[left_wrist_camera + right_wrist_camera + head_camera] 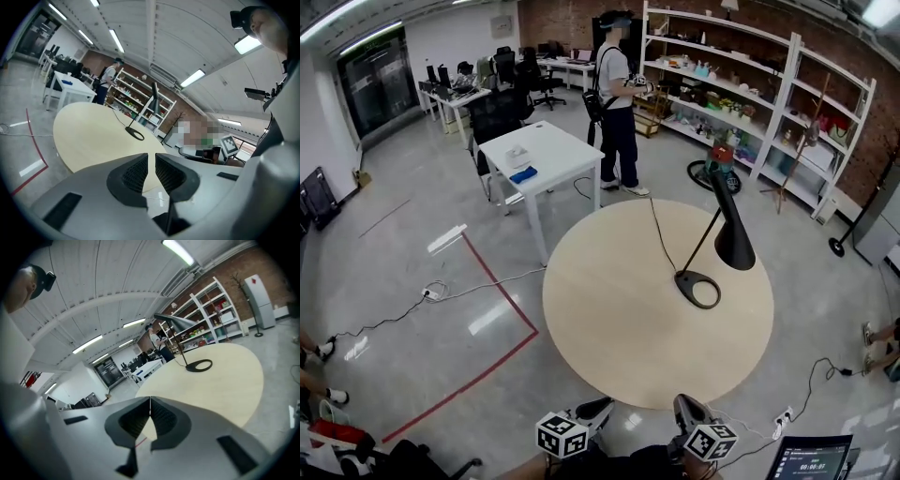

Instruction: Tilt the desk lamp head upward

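Note:
A black desk lamp stands right of centre on the round beige table (pixel 609 319). Its ring base (pixel 697 289) lies flat, a thin stem leans up from it, and the cone head (pixel 733 234) hangs pointing down. My left gripper (pixel 600 406) and right gripper (pixel 682 404) are side by side at the table's near edge, well short of the lamp. Both are shut with nothing between the pads. From the left gripper (pixel 151 171) the lamp base (pixel 135 135) and head (pixel 155 95) show far ahead. From the right gripper (pixel 150 416) the base (pixel 199 365) and head (pixel 171 320) are also far off.
The lamp's black cable (pixel 660 236) runs across the table toward the far edge. Beyond are a white desk (pixel 542 155), a standing person (pixel 616 103) and white shelves (pixel 750 84). Red tape (pixel 499 291) marks the floor at left. A laptop screen (pixel 811 457) sits at bottom right.

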